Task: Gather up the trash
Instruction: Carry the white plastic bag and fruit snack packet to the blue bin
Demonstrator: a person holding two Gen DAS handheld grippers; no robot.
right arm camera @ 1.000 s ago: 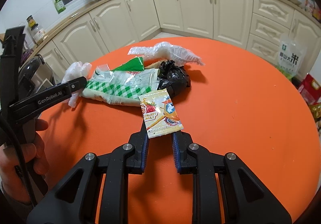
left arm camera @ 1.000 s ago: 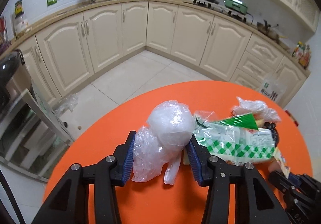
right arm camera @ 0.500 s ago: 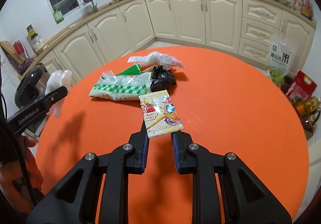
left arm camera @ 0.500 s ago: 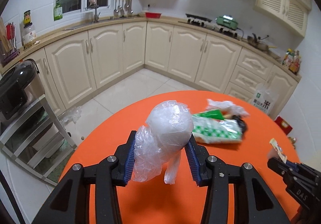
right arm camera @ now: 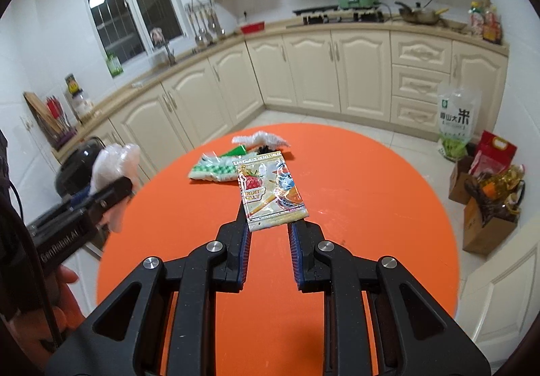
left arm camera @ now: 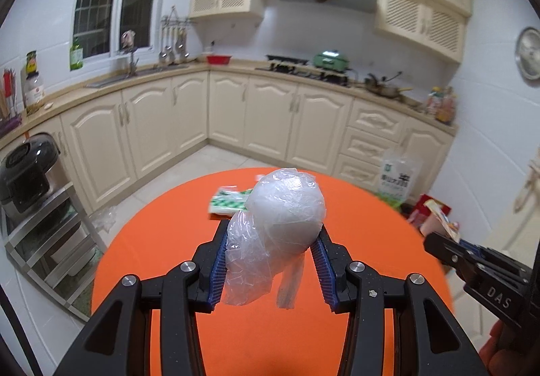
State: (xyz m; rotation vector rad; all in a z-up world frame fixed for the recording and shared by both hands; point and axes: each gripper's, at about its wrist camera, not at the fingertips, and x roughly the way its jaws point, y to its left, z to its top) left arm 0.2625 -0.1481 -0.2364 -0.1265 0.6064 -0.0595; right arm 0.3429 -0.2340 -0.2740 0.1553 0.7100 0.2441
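My left gripper [left arm camera: 268,237] is shut on a crumpled clear plastic bag [left arm camera: 280,217] and holds it high above the round orange table [left arm camera: 168,241]. My right gripper [right arm camera: 268,224] is shut on a fruit jelly wrapper [right arm camera: 270,189], also lifted above the table. On the far side of the table lie a green-checked white package [right arm camera: 211,170], a green wrapper [right arm camera: 236,150], a crumpled clear bag [right arm camera: 260,139] and a small black bag [right arm camera: 265,149]. The left gripper with its bag shows at the left of the right wrist view [right arm camera: 111,173].
Cream kitchen cabinets [left arm camera: 270,113] curve behind the table. A rice cooker [left arm camera: 23,170] on a metal rack stands at the left. A rice sack [right arm camera: 457,119], boxes and bags [right arm camera: 489,194] stand on the floor at the right.
Both grippers have risen and pulled back from the trash pile, each carrying its item. The pile now looks smaller and farther away.
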